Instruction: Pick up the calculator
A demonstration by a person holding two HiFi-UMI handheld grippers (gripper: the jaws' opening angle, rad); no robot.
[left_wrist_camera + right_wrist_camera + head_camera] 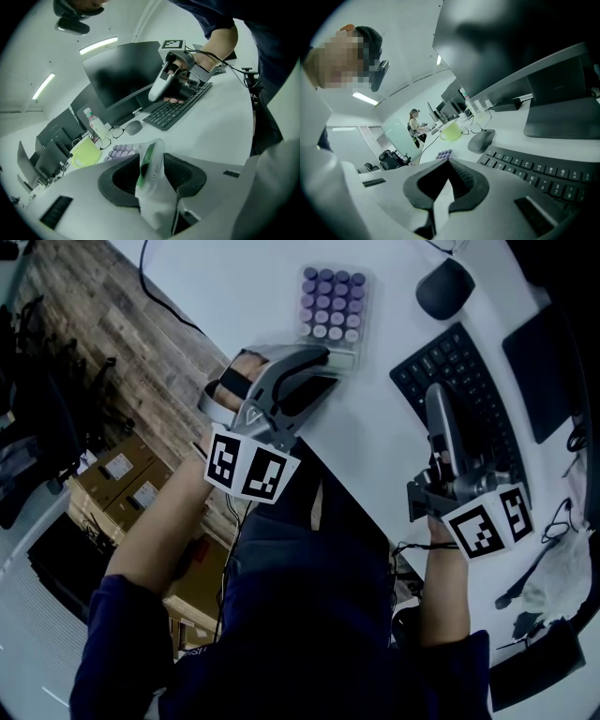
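The clear plastic calculator with round purple keys [333,301] lies on the white desk [244,287], left of the black keyboard [473,381] and the dark oval mouse [444,287]. The left gripper [319,360] reaches in at its near end, and in the left gripper view that end, with its green display strip, stands edge-on between the two dark pads, which close against it on both sides, so this gripper grips the calculator. The purple keys show just past the left pad, and beyond them stand a yellow-green mug [86,152], a pair of glasses [110,136] and a small clear bottle [96,124], all in front of a large dark monitor [122,70]. The right gripper [436,404] hangs over the keyboard's near rows, well apart from the calculator; in the right gripper view its jaws meet at the tips with nothing between them, the keyboard and mouse lying just ahead
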